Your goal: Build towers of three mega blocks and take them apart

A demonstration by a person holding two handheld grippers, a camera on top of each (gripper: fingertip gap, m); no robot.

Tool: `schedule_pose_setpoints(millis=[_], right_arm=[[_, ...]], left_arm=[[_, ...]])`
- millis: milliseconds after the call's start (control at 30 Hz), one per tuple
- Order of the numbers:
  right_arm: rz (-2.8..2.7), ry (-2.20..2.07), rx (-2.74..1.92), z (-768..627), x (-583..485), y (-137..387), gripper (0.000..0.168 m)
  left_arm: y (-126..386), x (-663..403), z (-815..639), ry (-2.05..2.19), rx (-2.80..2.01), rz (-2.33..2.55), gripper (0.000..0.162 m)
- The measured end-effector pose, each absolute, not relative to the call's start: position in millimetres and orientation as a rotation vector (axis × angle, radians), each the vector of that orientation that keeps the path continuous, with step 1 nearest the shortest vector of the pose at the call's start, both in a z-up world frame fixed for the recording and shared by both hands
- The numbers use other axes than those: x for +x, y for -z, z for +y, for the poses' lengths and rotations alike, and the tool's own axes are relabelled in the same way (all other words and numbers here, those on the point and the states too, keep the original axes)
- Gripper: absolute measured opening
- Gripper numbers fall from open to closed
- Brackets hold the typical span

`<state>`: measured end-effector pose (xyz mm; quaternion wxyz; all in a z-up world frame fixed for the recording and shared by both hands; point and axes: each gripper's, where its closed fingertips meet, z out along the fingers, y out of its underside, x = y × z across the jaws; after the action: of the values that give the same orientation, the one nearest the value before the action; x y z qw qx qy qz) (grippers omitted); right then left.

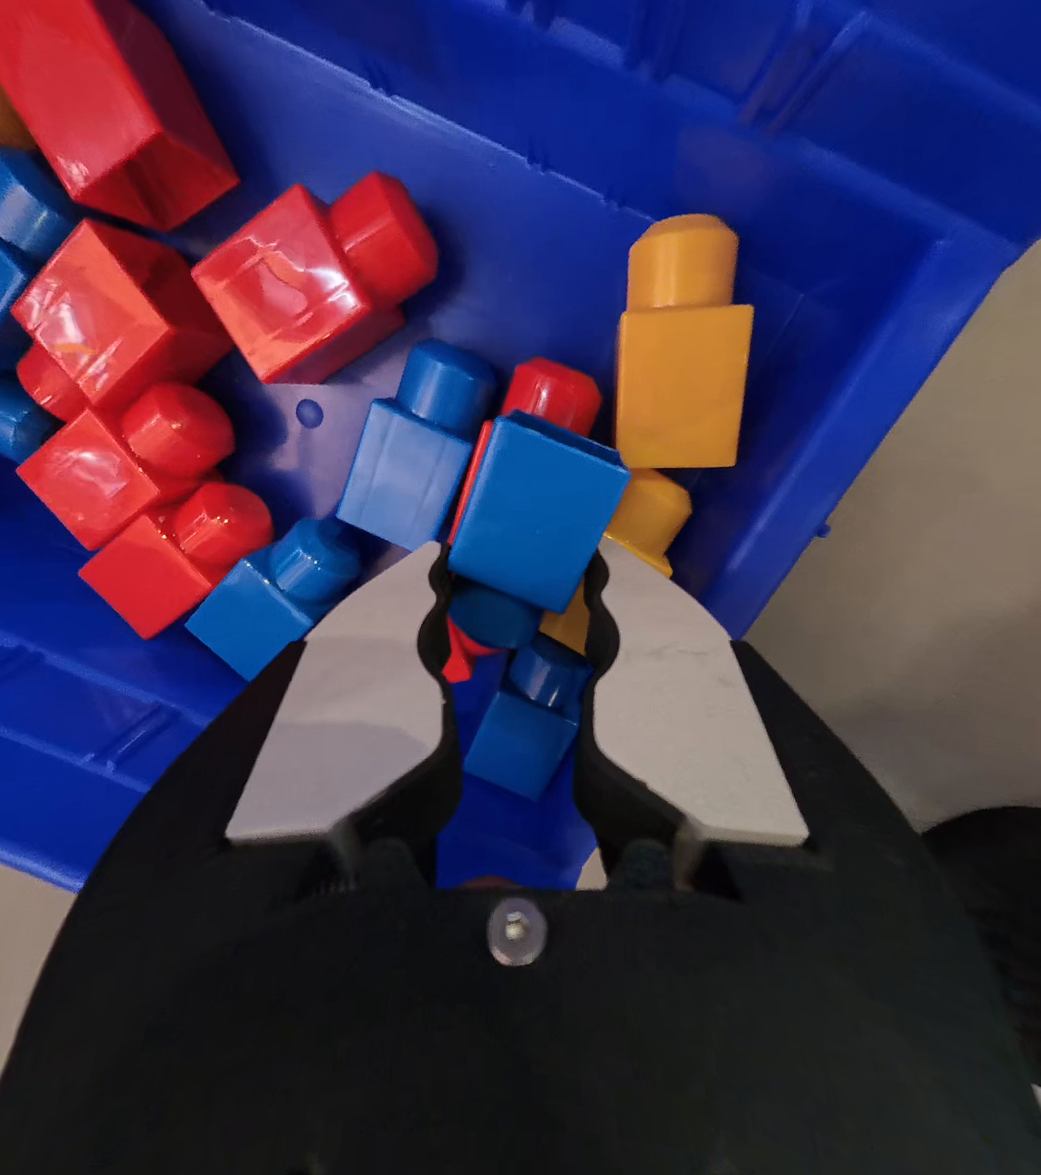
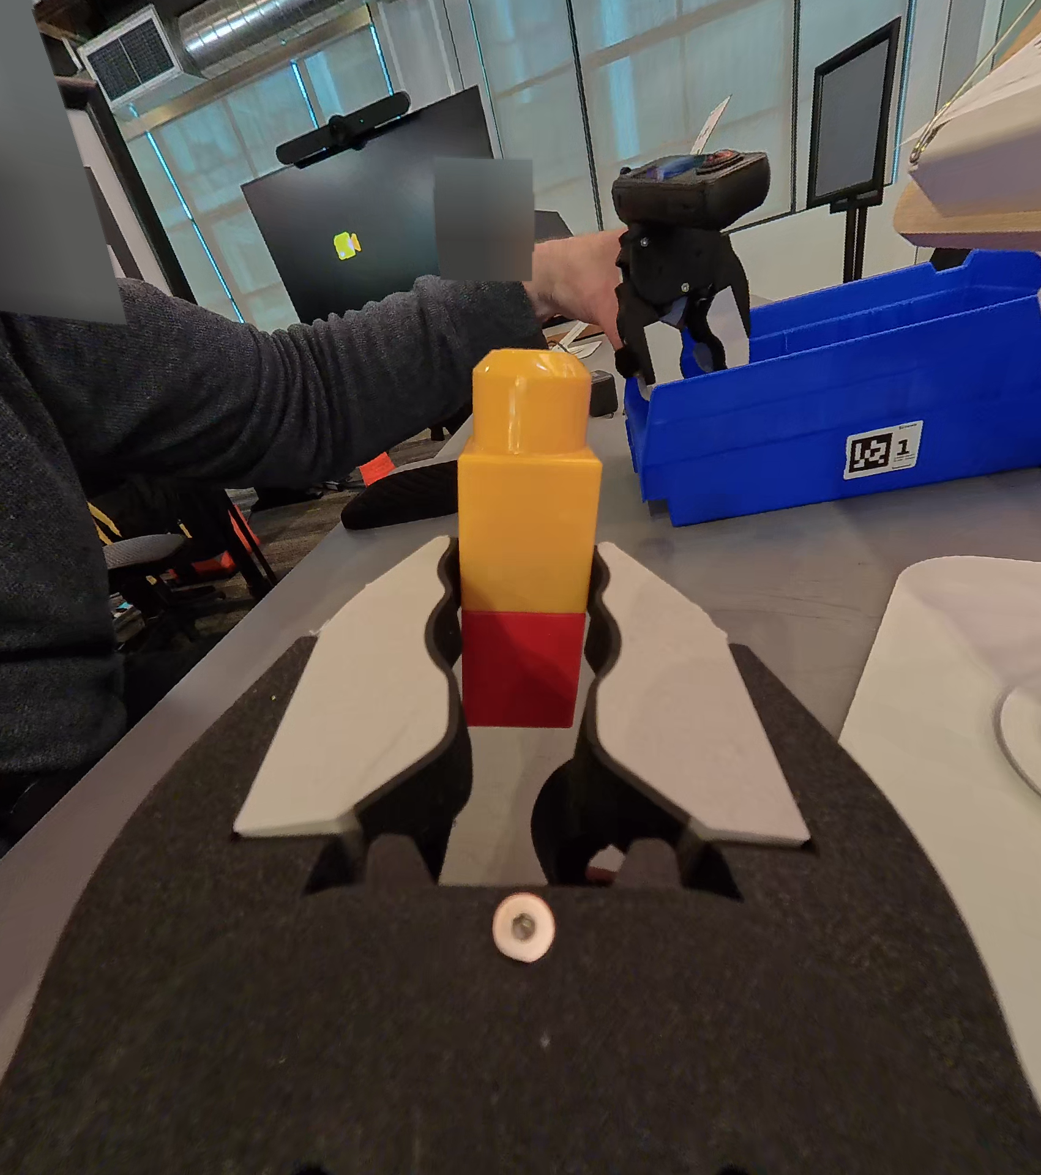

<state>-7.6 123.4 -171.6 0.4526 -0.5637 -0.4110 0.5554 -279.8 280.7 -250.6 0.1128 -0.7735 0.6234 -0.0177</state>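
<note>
Left gripper (image 1: pixel 514 572): its fingers are clamped on a blue block (image 1: pixel 533 508), pinching it near the stud end. The block hangs over the loose pile inside the blue bin (image 1: pixel 823 394), so it reads as a piece just picked for the tower.

Right gripper (image 2: pixel 524 585): its fingers are closed around a two-block stack, a yellow block (image 2: pixel 527 508) pressed onto a red block (image 2: pixel 521 667). The stack stands upright with the yellow stud on top, apparently steadied so a third piece can be pushed down onto it. Whether the red base rests on the desk (image 2: pixel 759 604) or is lifted clear I cannot tell.

Task stage: as I judge it, the tower is two of three blocks high; the blue one would complete it.

Bin contents: single-stud blocks lying on their sides in a jumble. Several red blocks (image 1: pixel 289 286) crowd the left part, more blue ones (image 1: pixel 409 470) lie near the middle, and an orange-yellow block (image 1: pixel 683 381) lies by the right wall. Another blue block (image 1: pixel 524 737) lies between the left fingers, below the held one.

Bin position: it sits on the desk, well apart from the stack, with a white tag (image 2: pixel 883 450) on its outer wall. In the right wrist view the left gripper (image 2: pixel 673 356) dips into its near corner.

Next move: carrying the blue block across calls for turning its hollow end downward over the yellow stud.
</note>
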Motion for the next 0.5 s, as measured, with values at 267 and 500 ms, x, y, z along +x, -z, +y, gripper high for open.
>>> schedule_pose_setpoints(millis=[267,500], right_arm=[[-1.014,-1.366,-1.402,124.3,-8.4,172.6,0.036],[-1.032,-1.357,-1.437,124.2,-11.9,177.0,0.036]], left_arm=[[194.0,-261.2,286.7,-0.324,-2.064,1.772,0.039],[136.1,-176.3,260.7,-0.557,-1.577,1.738,0.038]])
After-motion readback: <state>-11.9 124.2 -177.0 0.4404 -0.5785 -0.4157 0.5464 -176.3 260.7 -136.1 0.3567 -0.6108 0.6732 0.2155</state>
